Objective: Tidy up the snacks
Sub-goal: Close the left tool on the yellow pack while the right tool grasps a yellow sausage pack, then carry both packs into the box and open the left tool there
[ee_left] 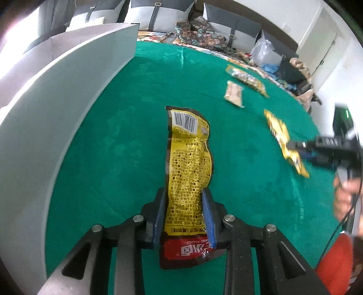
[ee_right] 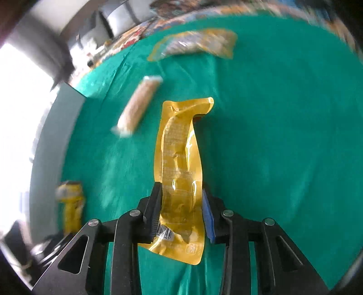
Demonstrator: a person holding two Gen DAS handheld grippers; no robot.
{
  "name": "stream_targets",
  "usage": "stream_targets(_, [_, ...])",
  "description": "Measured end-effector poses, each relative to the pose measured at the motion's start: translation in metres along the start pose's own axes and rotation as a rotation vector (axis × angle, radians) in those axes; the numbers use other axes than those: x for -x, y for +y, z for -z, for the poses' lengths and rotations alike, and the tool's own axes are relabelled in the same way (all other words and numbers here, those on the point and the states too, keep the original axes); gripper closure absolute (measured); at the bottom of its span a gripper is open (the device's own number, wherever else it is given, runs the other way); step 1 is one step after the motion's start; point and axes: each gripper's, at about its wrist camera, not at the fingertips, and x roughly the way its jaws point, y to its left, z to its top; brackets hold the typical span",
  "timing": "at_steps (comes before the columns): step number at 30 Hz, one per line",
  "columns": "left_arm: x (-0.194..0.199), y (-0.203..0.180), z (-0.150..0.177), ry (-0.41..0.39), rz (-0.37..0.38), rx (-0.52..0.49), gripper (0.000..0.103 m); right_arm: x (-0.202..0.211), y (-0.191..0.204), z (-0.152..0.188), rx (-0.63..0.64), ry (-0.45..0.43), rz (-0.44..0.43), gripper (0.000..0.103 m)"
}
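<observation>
My left gripper (ee_left: 183,192) is shut on a yellow snack pouch (ee_left: 188,158) with a barcode and a red bottom band, held above the green table (ee_left: 113,147). My right gripper (ee_right: 181,188) is shut on a plain yellow pouch (ee_right: 179,158), also lifted; it shows at the right of the left wrist view (ee_left: 292,145) with that pouch (ee_left: 279,131). A beige wrapped bar (ee_right: 139,104) and a long yellow clear-window packet (ee_right: 195,44) lie farther out; both show in the left wrist view, the bar (ee_left: 233,93) and the packet (ee_left: 247,79). The left-held pouch shows blurred in the right wrist view (ee_right: 71,204).
A tall white box wall (ee_left: 56,102) curves along the table's left side. Beyond the far edge are a patterned cloth (ee_left: 199,31), sofa cushions (ee_left: 158,15) and a clear plastic bag (ee_left: 265,52). The person's hand and red sleeve (ee_left: 335,261) are at the right.
</observation>
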Motion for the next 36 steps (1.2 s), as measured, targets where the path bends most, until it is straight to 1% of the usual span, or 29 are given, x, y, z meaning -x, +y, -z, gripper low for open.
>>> stream_targets(4, [0.015, -0.006, 0.001, -0.022, 0.063, 0.03, 0.073, 0.027, -0.032, 0.037, -0.186, -0.022, -0.224, 0.07])
stream_targets(6, [0.024, -0.006, 0.0, -0.038, 0.085, 0.049, 0.074, 0.035, -0.033, 0.048, -0.221, -0.028, -0.299, 0.07])
stream_targets(9, [0.046, -0.004, -0.002, -0.076, 0.12, 0.082, 0.074, 0.041, -0.02, 0.058, -0.235, -0.019, -0.384, 0.071])
stream_targets(10, [0.054, -0.003, -0.004, -0.091, 0.13, 0.088, 0.074, 0.041, -0.014, 0.06, -0.234, -0.017, -0.405, 0.073])
stream_targets(11, [0.065, -0.001, -0.005, -0.112, 0.144, 0.099, 0.074, 0.042, -0.007, 0.061, -0.235, -0.016, -0.436, 0.095])
stream_targets(13, [0.081, 0.003, -0.008, -0.142, 0.156, 0.114, 0.074, 0.046, 0.011, 0.059, -0.248, -0.009, -0.534, 0.096])
stream_targets(14, [0.088, 0.006, -0.009, -0.154, 0.157, 0.119, 0.074, 0.045, 0.021, 0.055, -0.228, -0.008, -0.54, 0.096])
stream_targets(15, [0.093, 0.009, -0.01, -0.164, 0.155, 0.122, 0.074, 0.045, 0.033, 0.052, -0.187, -0.015, -0.519, 0.096])
stream_targets(16, [0.099, 0.011, -0.011, -0.175, 0.151, 0.125, 0.074, 0.047, 0.046, 0.047, -0.118, -0.031, -0.442, 0.096])
stream_targets(17, [0.106, 0.014, -0.01, -0.188, 0.143, 0.128, 0.074, 0.047, 0.06, 0.043, -0.03, -0.052, -0.3, 0.091])
stream_targets(18, [0.109, 0.018, -0.011, -0.194, 0.137, 0.13, 0.074, 0.043, 0.069, 0.042, 0.025, -0.058, -0.179, 0.087])
stream_targets(19, [0.112, 0.02, -0.009, -0.201, 0.131, 0.134, 0.074, 0.036, 0.076, 0.041, 0.065, -0.041, -0.07, 0.079])
stream_targets(20, [0.116, 0.023, -0.007, -0.206, 0.126, 0.138, 0.074, 0.026, 0.081, 0.043, 0.09, -0.005, 0.007, 0.052])
stream_targets(21, [0.117, 0.025, -0.005, -0.208, 0.123, 0.141, 0.074, 0.02, 0.086, 0.044, 0.105, 0.016, 0.047, 0.038])
stream_targets(22, [0.118, 0.026, -0.002, -0.208, 0.119, 0.144, 0.074, 0.012, 0.092, 0.05, 0.138, 0.016, 0.118, 0.038])
stream_targets(23, [0.118, 0.028, 0.0, -0.207, 0.118, 0.147, 0.074, 0.002, 0.099, 0.058, 0.178, 0.009, 0.207, 0.037])
stream_targets(26, [0.122, 0.031, 0.005, -0.204, 0.128, 0.159, 0.074, -0.031, 0.097, 0.075, 0.225, 0.065, 0.382, 0.034])
stream_targets(27, [0.126, 0.033, 0.007, -0.208, 0.134, 0.162, 0.074, -0.025, 0.098, 0.081, 0.223, -0.008, 0.44, 0.047])
stream_targets(28, [0.13, 0.035, 0.007, -0.215, 0.14, 0.168, 0.074, -0.024, 0.096, 0.084, 0.226, -0.022, 0.441, 0.051])
stream_targets(29, [0.138, 0.039, 0.007, -0.226, 0.151, 0.176, 0.074, -0.021, 0.092, 0.087, 0.205, -0.026, 0.404, 0.055])
stream_targets(31, [0.149, 0.044, 0.005, -0.246, 0.164, 0.187, 0.074, -0.015, 0.082, 0.088, 0.166, -0.008, 0.319, 0.058])
stream_targets(32, [0.159, 0.05, 0.002, -0.264, 0.169, 0.192, 0.074, -0.01, 0.071, 0.088, 0.117, -0.004, 0.25, 0.058])
stream_targets(33, [0.165, 0.056, 0.002, -0.277, 0.168, 0.195, 0.074, -0.006, 0.068, 0.082, 0.069, -0.008, 0.19, 0.058])
stream_targets(34, [0.173, 0.062, 0.0, -0.293, 0.165, 0.202, 0.074, 0.0, 0.059, 0.08, 0.003, -0.015, 0.113, 0.058])
stream_targets(35, [0.184, 0.073, -0.005, -0.315, 0.161, 0.215, 0.074, 0.005, 0.056, 0.078, -0.037, -0.021, 0.056, 0.058])
stream_targets(36, [0.19, 0.081, -0.009, -0.328, 0.156, 0.224, 0.074, 0.012, 0.057, 0.076, -0.072, -0.029, -0.022, 0.058])
